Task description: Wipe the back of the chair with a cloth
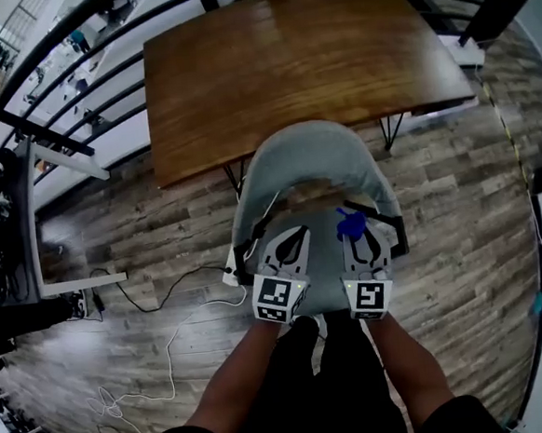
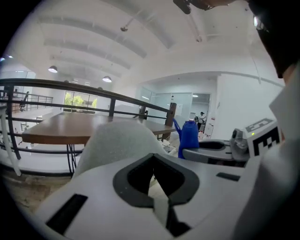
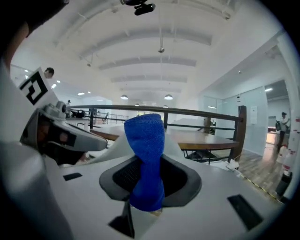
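Observation:
A grey padded chair stands before me, its curved back (image 1: 308, 157) turned toward the table. Both grippers hover over its seat. My right gripper (image 1: 354, 232) is shut on a blue cloth (image 1: 348, 222); in the right gripper view the cloth (image 3: 146, 154) sticks up twisted from between the jaws of that gripper (image 3: 145, 190). My left gripper (image 1: 290, 242) sits just to its left, shut with nothing in it (image 2: 153, 174). From the left gripper view the chair back (image 2: 115, 140) rises just beyond the jaws, and the cloth (image 2: 189, 137) shows to the right.
A wooden table (image 1: 296, 59) stands right behind the chair, with a black railing (image 1: 75, 100) past it and to the left. A white cable (image 1: 173, 331) trails over the plank floor at the left. The person's legs fill the bottom of the head view.

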Demonstrator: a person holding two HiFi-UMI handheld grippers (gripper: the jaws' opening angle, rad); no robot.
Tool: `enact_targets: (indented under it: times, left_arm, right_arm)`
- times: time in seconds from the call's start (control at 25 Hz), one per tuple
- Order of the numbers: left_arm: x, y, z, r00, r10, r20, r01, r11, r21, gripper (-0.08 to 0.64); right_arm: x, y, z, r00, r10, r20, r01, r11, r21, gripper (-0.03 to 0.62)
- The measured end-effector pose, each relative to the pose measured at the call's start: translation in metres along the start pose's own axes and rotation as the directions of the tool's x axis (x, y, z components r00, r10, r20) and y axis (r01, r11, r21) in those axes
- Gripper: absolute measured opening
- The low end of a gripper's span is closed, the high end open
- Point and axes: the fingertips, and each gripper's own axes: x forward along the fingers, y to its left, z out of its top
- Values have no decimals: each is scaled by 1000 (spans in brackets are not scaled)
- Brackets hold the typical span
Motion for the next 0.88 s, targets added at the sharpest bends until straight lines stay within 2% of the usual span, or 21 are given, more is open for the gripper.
enact_targets:
  times: [0.08,0.24,0.4,0.56,0.72,0.88]
  left_arm:
    - [-15,-1,20,999,10,37,-9,1000,-4,-2]
    - [-45,0,54,996,24,85,-24,1000,-2,-2]
    - [-77,-20,78,994,26,109,-27,1000,8,-2]
    - [-110,-47,86,993,28,111,-33,999,42,-2]
    - [-130,-75,92,987,73,145,-78,996,34,-2]
    - [-145,-101,93,976,119,181,-115,993,-33,-2]
  right_arm:
    - [-11,14,33,998,23,56,-24,1000,17,117]
    - [-33,43,74,995,66,75,-67,998,16,117]
    - [-62,54,106,986,121,113,-123,992,11,117]
    - [-95,60,101,977,179,117,-182,983,22,117]
    - [-130,54,107,956,242,164,-245,969,2,117]
    - [-168,39,100,950,284,133,-282,959,-29,117]
